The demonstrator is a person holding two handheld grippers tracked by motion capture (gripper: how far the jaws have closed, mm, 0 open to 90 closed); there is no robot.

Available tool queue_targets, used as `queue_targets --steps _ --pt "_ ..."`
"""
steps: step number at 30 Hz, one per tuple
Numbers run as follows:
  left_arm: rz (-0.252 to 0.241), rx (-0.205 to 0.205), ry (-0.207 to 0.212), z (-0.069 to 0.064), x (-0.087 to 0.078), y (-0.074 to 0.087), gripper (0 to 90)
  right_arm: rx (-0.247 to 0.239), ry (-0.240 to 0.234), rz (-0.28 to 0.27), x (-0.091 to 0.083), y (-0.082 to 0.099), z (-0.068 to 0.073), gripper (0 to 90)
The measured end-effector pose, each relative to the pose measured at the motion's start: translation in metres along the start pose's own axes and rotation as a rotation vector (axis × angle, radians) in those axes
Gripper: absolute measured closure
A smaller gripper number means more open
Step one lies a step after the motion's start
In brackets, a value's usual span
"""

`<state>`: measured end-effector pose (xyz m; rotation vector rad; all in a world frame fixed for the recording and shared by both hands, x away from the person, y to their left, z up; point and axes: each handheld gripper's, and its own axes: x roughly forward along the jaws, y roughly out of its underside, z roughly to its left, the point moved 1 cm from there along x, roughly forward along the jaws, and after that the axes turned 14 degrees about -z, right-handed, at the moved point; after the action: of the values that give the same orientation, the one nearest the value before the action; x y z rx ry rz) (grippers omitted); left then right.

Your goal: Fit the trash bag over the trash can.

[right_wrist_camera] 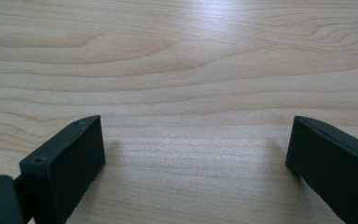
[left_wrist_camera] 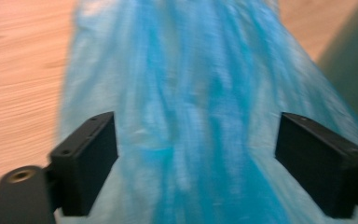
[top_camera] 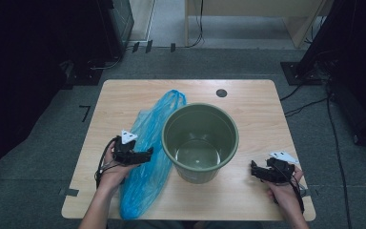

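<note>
A blue plastic bag (top_camera: 147, 157) is laid flat on the desk (top_camera: 248, 200), touching a green bucket (top_camera: 200, 140). The left claw (top_camera: 148, 154) is held open above the bag; the right claw (top_camera: 253, 170) is held open over bare wood.

Both grippers black w/ boxy jaws; left gripper (top_camera: 148, 153), right gripper (top_camera: 252, 168): grey 3-cornered plate on top, black cable trailing, forearms bare

Both grippers low, jaws apart

The left gripper (top_camera: 148, 153) points right with its jaws wide apart; the right gripper (top_camera: 253, 169) points left, jaws spread too, gripping nothing.
</note>
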<state>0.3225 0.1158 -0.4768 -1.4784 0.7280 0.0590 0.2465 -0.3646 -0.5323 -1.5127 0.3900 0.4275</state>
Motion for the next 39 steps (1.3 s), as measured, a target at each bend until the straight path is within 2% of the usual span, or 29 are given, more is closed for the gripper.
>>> queue_targets --steps 1,2,3,4,5,7,8,9,11,12,13,14,16,17,19,22,23,24,27,28,29,32,33,34,35,36,37,38,39 --pt "-0.029 -0.051 -0.017 0.012 -0.001 -0.002 9.2 0.000 0.000 0.002 0.000 0.000 0.000 4.1" --pt "-0.029 -0.051 -0.017 0.012 -0.001 -0.002 7.6 0.000 0.000 0.002 0.000 0.000 0.000 4.1" --pt "-0.029 -0.071 -0.009 0.017 -0.001 -0.003 7.6 0.000 0.000 0.000 0.000 0.000 0.000 4.1" --pt "0.003 -0.112 0.017 0.026 0.003 -0.001 0.0 0.001 0.001 0.000 0.000 0.000 0.000 4.1" --pt "0.003 -0.112 0.017 0.026 0.003 -0.001 0.0 0.001 0.001 0.000 0.000 0.000 0.000 4.1" --pt "0.030 -0.139 0.008 0.031 0.009 0.002 0.0 0.001 0.000 0.000 0.000 0.000 0.000 4.1" --pt "0.064 -0.154 0.003 0.032 0.015 0.006 0.0 0.001 0.000 0.000 0.000 0.000 0.000 4.1" --pt "0.077 -0.162 0.003 0.032 0.018 0.008 0.0 0.001 0.000 0.000 0.000 0.000 0.000 4.1" --pt "0.109 -0.166 0.012 0.029 0.024 0.010 0.0 0.001 0.000 0.000 0.000 0.000 0.000 4.1" --pt "0.109 -0.166 0.012 0.029 0.024 0.010 0.0 0.001 0.001 0.000 0.000 0.000 0.000 4.1" --pt "0.126 -0.146 0.015 0.024 0.028 0.011 0.0 0.001 0.001 0.001 0.000 0.000 0.000 4.1" --pt "0.126 -0.146 0.015 0.024 0.028 0.011 0.0 0.001 0.001 0.001 0.000 0.000 0.000 4.1" --pt "0.146 -0.134 0.027 0.018 0.032 0.013 0.0 0.000 0.001 0.000 0.000 0.000 0.000 4.2" --pt "0.169 -0.128 0.033 0.010 0.036 0.014 0.0 0.001 0.000 0.001 0.000 0.000 0.000 4.2" --pt "0.177 -0.124 0.039 0.007 0.038 0.015 0.0 0.001 0.000 0.001 0.000 0.000 0.000 4.2" --pt "0.188 -0.092 0.071 -0.008 0.042 0.016 0.0 0.001 0.000 0.002 0.000 0.000 0.000 4.2" --pt "0.192 -0.093 0.109 -0.018 0.044 0.016 0.0 0.001 0.000 0.001 0.000 0.000 0.000 4.2" --pt "0.192 -0.093 0.109 -0.018 0.044 0.016 0.0 0.001 0.000 0.001 0.000 0.000 0.000 4.2" --pt "0.199 -0.057 0.128 -0.035 0.048 0.016 0.0 0.001 0.000 0.001 0.000 0.000 0.000 4.2" --pt "0.201 -0.039 0.124 -0.038 0.049 0.016 0.0 0.001 0.000 0.001 0.000 0.000 0.000 4.3" --pt "0.201 -0.039 0.124 -0.038 0.049 0.016 0.0 0.001 0.000 0.001 0.000 0.000 0.000 4.3" --pt "0.204 0.042 0.090 -0.053 0.051 0.019 0.0 0.000 0.000 0.001 0.000 0.000 0.000 4.4" --pt "0.194 0.073 0.082 -0.059 0.051 0.020 5.4 0.000 0.000 0.001 0.000 0.000 0.000 4.4" --pt "0.196 0.108 0.080 -0.064 0.051 0.021 5.4 0.000 0.000 0.001 0.000 0.000 0.000 4.4" --pt "0.179 0.138 0.073 -0.071 0.049 0.021 12.9 0.001 -0.001 0.001 0.000 0.000 0.000 4.4" --pt "0.179 0.138 0.073 -0.071 0.049 0.021 19.8 0.001 -0.001 0.001 0.000 0.000 0.000 4.4" --pt "0.165 0.144 0.083 -0.073 0.048 0.021 19.8 0.001 -0.001 0.001 0.000 0.000 0.000 4.4" --pt "0.144 0.155 0.102 -0.076 0.045 0.021 41.1 0.000 -0.002 0.001 0.000 0.000 0.000 4.4" --pt "0.144 0.155 0.102 -0.076 0.045 0.021 50.0 0.000 -0.002 0.001 0.000 0.000 0.000 4.4"
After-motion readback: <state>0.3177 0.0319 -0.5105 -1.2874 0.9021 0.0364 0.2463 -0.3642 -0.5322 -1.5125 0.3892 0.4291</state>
